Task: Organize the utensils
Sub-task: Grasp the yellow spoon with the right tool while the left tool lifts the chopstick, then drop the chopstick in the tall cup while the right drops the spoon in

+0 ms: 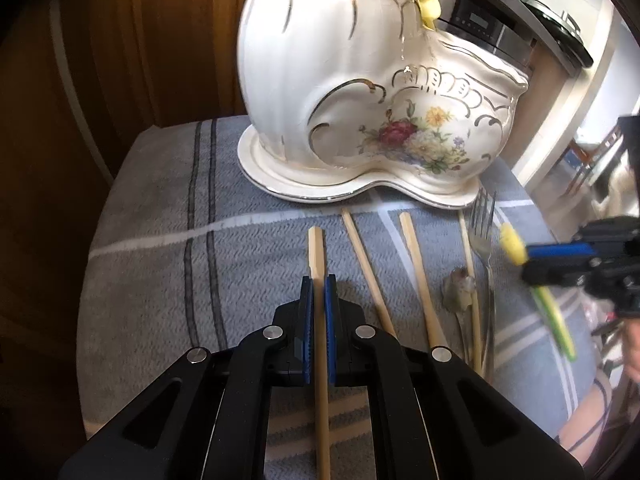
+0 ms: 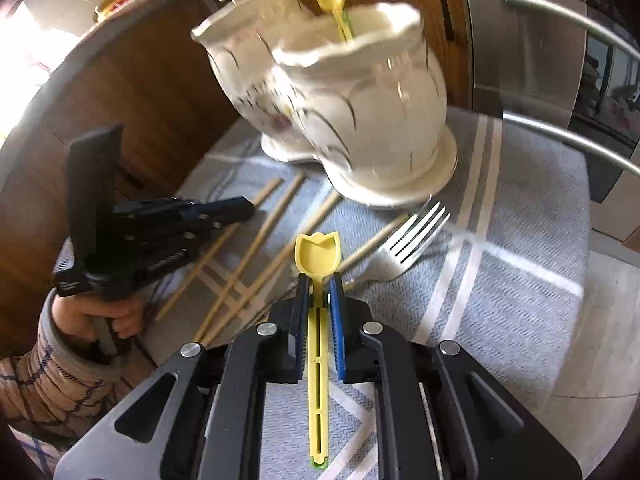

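Observation:
My left gripper (image 1: 319,280) is shut on a wooden chopstick (image 1: 317,252) low over the grey striped cloth (image 1: 160,216). My right gripper (image 2: 319,278) is shut on a yellow tulip-shaped spoon (image 2: 317,254), held above the cloth; it also shows in the left wrist view (image 1: 512,245). A white floral ceramic utensil holder (image 1: 360,80) stands on its saucer at the back, with another yellow spoon (image 2: 334,4) inside. Several loose chopsticks (image 1: 416,272) and a metal fork (image 2: 412,236) lie on the cloth in front of it.
A wooden cabinet wall (image 1: 140,40) stands behind and to the left of the cloth. A steel appliance with bar handles (image 2: 560,60) is at the right. A small crumpled scrap (image 1: 458,288) lies among the chopsticks.

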{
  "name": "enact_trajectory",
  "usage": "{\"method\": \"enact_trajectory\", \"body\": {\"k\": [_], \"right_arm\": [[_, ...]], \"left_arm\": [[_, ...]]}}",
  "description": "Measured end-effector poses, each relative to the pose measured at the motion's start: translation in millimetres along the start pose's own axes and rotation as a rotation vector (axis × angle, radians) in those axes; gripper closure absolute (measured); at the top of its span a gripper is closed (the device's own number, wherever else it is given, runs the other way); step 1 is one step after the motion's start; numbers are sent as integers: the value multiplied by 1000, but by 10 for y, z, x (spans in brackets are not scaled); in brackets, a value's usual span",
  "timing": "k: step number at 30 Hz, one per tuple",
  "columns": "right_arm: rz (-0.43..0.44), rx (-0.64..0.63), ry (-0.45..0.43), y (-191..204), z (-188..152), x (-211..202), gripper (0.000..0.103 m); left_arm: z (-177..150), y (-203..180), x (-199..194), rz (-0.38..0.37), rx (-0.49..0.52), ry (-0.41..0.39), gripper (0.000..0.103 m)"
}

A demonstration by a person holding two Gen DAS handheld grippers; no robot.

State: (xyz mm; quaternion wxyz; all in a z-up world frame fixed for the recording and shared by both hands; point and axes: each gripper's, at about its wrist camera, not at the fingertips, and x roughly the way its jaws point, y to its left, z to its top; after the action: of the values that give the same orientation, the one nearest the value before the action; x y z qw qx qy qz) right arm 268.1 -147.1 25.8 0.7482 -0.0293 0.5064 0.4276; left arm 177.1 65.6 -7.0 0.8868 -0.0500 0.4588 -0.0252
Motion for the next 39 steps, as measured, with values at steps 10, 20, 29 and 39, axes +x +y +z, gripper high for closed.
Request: {"method": "enact_trajectory", "body": {"k": [10, 20, 29, 39], "right_arm": [[6, 26, -99, -42, 15, -261, 93], [0, 16, -270, 65, 173, -601, 93], [8, 7, -407, 160, 534, -812, 93], [19, -12, -446, 186, 848, -779, 93]], "left_arm": [[-42, 111, -174, -31, -34, -52, 97], [226, 113, -1068, -66, -57, -290, 97], [747, 33, -1539, -94, -44, -444, 97], [1456, -22, -1570, -131, -45, -552, 97]]}}
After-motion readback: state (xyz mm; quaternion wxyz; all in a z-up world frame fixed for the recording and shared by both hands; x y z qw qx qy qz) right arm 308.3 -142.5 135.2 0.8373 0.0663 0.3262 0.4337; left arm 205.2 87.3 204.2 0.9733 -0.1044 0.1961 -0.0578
